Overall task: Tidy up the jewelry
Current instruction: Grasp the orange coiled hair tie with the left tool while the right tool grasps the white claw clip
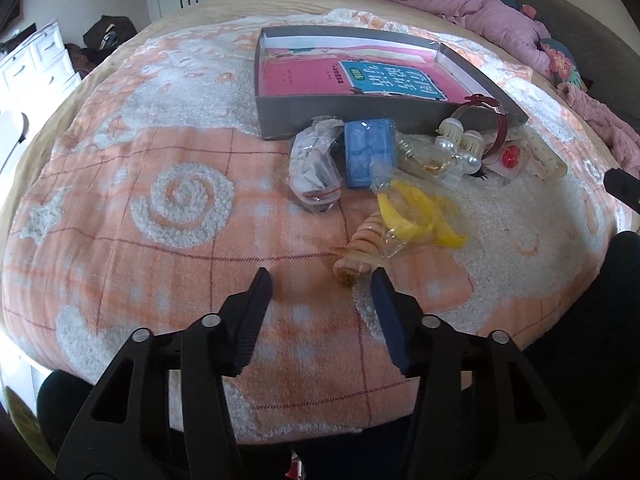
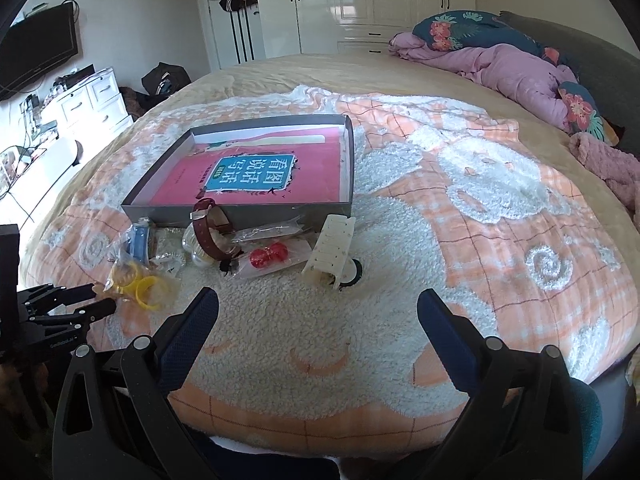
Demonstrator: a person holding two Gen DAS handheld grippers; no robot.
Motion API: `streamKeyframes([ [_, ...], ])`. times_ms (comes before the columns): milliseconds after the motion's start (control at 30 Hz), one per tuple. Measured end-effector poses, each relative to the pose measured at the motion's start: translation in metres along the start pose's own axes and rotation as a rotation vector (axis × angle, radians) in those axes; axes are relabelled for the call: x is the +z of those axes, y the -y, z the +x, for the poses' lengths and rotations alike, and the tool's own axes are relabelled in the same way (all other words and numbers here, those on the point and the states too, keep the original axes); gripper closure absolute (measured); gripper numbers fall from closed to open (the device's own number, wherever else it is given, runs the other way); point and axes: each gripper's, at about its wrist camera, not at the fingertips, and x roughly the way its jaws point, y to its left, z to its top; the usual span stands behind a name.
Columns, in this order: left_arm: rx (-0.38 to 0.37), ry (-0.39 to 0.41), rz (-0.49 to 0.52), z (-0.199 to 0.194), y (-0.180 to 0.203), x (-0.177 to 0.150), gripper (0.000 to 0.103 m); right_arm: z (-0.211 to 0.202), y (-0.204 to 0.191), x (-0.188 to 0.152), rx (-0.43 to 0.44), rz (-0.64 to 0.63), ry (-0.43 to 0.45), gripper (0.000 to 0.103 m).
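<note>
The left claw (image 1: 322,280) should ease forward and straddle the ribbed peach hair clip (image 1: 360,250) across its narrow body, closing gently so it does not drag the bagged yellow bangles (image 1: 416,212) lying over it. That claw is spread and holds nothing, its right tip just beside the clip. The right claw (image 2: 318,308) is spread wide and empty above the blanket (image 2: 500,280). The jewelry lies heaped on the bed against the near wall of the grey box (image 2: 168,212).
</note>
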Motion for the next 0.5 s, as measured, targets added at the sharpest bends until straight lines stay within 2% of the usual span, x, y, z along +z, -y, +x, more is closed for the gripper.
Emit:
streamKeyframes([
  [167,-0.024,0.02,0.022,0.002,0.002,0.007,0.067,0.019,0.007,0.007,-0.027,-0.01,-0.026,0.004],
  [333,-0.06,0.034,0.046,0.006,0.007,0.014,0.074,0.045,0.016,0.011,-0.023,0.024,-0.099,0.004],
  [500,-0.088,0.039,0.06,0.012,0.009,0.018,0.075,0.064,0.018,0.013,-0.018,0.024,-0.124,0.004],
])
